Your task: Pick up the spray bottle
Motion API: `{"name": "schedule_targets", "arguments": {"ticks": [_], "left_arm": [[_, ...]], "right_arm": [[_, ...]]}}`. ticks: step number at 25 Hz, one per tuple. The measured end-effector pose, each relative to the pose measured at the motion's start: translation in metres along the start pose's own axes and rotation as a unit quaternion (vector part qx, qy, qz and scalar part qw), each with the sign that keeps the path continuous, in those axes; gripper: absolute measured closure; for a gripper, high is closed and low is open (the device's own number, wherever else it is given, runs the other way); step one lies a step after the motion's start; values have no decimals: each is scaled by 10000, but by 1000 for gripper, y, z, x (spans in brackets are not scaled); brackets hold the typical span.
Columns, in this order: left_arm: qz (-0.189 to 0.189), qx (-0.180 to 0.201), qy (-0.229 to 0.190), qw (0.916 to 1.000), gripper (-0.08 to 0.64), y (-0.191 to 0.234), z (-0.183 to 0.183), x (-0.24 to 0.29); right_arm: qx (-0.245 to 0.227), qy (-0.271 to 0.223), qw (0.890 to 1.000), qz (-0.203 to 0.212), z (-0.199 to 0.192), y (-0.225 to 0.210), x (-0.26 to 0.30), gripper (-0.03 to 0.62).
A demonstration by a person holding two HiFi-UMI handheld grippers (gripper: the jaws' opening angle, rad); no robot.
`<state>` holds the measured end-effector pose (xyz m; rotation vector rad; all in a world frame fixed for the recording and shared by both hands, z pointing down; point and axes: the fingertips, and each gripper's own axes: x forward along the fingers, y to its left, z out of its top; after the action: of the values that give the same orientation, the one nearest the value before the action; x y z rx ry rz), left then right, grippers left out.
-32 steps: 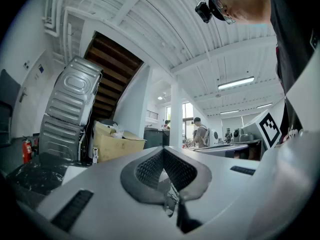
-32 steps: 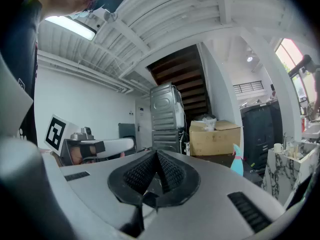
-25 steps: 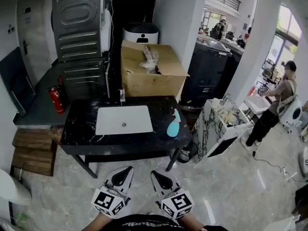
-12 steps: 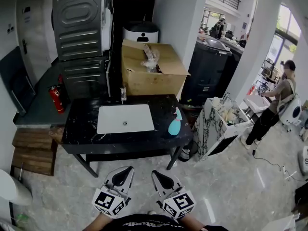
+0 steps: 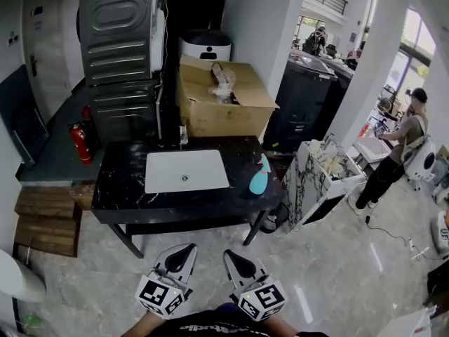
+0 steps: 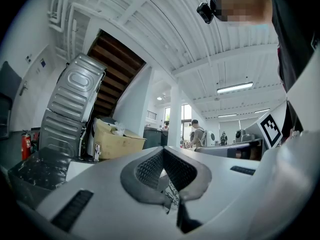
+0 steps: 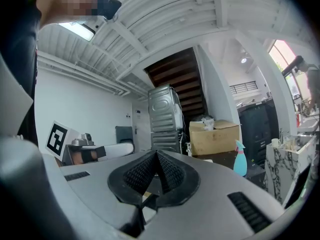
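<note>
The light blue spray bottle [image 5: 259, 178] is seen upright on the black table [image 5: 119, 188], near its right edge and just to the right of the white sink [image 5: 168, 174]. A cardboard box [image 5: 224, 111] is placed behind the table. The left gripper [image 5: 184, 253] and the right gripper [image 5: 231, 257] are held side by side before the table, well apart from the bottle. The fingers of both are pressed together, and nothing is held between them.
</note>
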<state>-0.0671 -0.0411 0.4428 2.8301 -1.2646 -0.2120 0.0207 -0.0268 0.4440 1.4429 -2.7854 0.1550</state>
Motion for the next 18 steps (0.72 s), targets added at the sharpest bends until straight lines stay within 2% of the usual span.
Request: {"name": "schedule_targets", "arguments": {"ticks": [4,11,18], "left_arm": [[33,-132,54,9999,546,-4,-6,-2],[36,-131,191,9997,546,-8,-9,-20],[218,68,96,9997,546,12,-2,-19]], "right_arm": [[17,101,9999,-71,-6,1,-10,555],[159,133,9997,-92,-10,8,-17,555],[79,-32,9997,230,-4,14,10,555]]}}
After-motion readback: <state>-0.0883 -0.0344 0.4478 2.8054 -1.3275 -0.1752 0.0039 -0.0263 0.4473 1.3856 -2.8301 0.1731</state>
